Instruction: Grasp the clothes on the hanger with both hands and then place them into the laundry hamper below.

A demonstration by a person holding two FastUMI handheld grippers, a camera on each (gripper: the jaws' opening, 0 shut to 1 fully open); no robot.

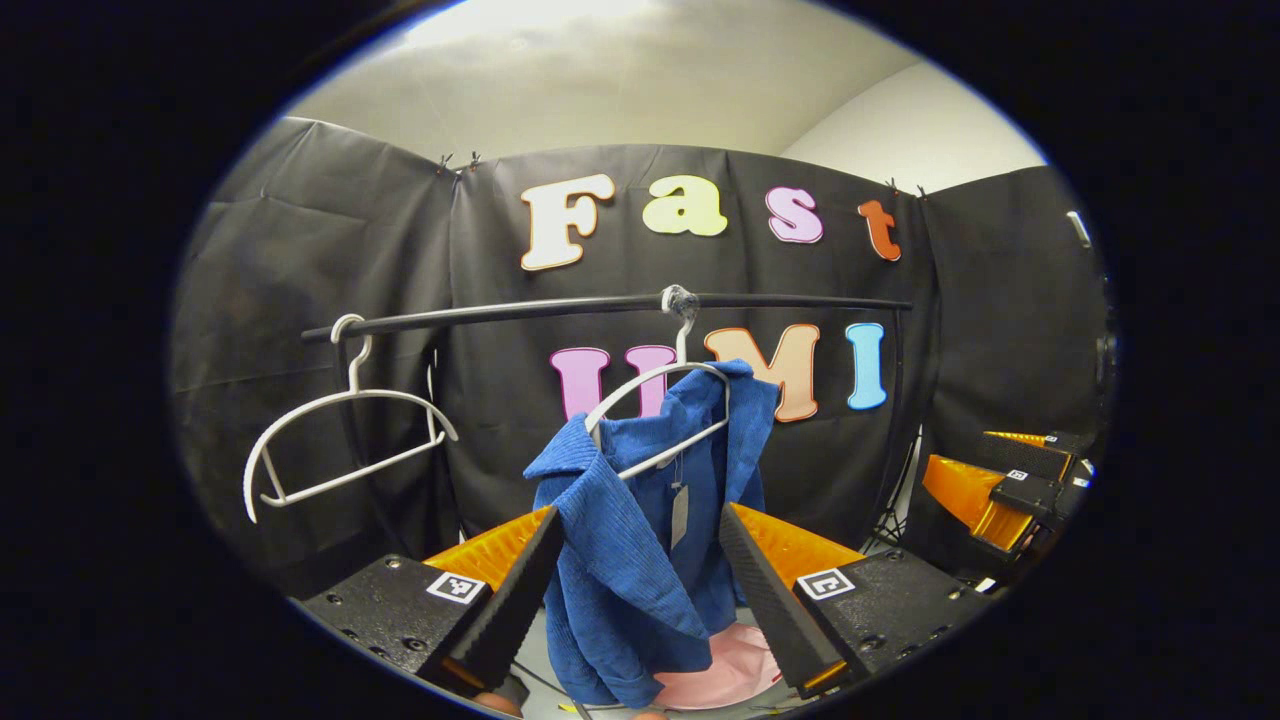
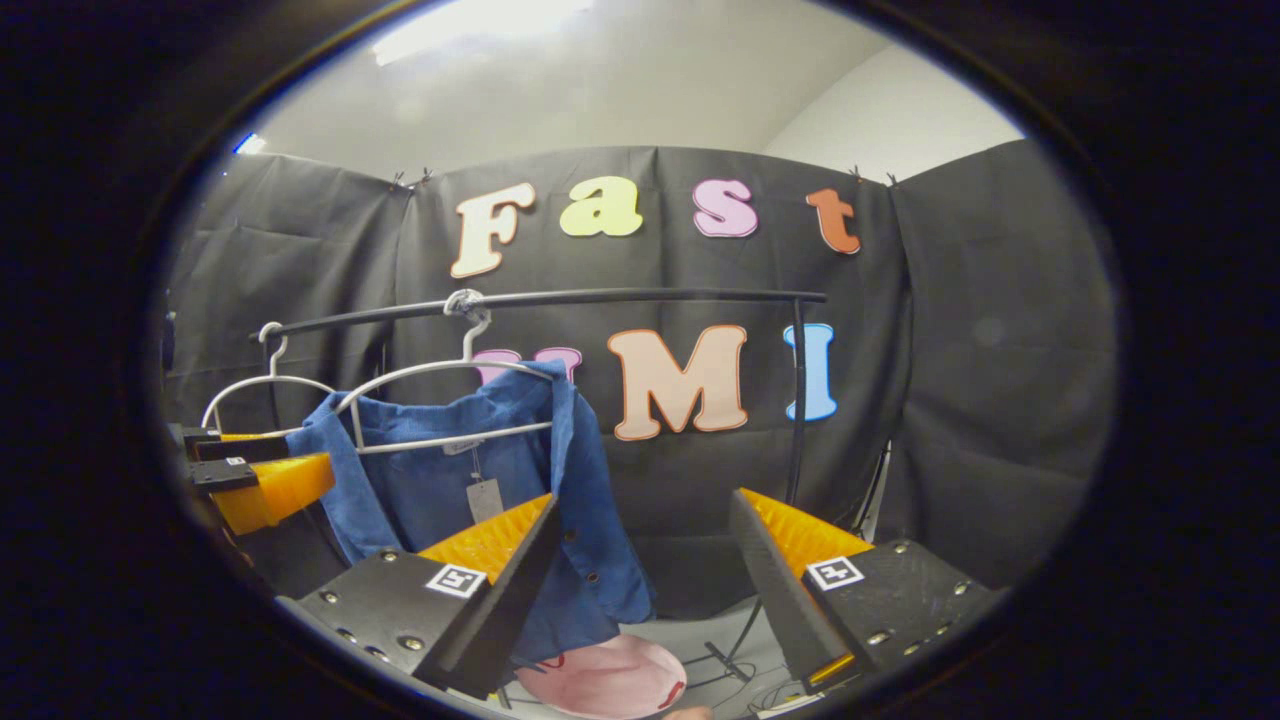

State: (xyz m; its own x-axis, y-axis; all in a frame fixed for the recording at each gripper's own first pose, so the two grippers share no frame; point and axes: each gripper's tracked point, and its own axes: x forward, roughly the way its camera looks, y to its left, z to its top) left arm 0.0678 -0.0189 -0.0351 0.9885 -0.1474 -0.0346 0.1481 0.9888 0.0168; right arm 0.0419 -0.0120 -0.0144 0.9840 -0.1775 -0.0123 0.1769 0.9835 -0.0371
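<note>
Blue garment (image 1: 640, 520): hung on white hanger (image 1: 655, 400) at black rail (image 1: 600, 305), slipping off one shoulder; not yet taken down.
Left gripper (image 1: 640, 590): spread wide, garment framed between fingers, untouched as far as visible.
Right gripper (image 2: 645, 580): likewise spread, holding nothing, just beside garment's edge.
Second hanger (image 1: 340, 440): bare, farther along rail.
Pink laundry hamper (image 2: 605, 675): below garment, partly visible.
Progress, judged: approach stage only; grasp, lift-off and drop into hamper all remaining.
</note>
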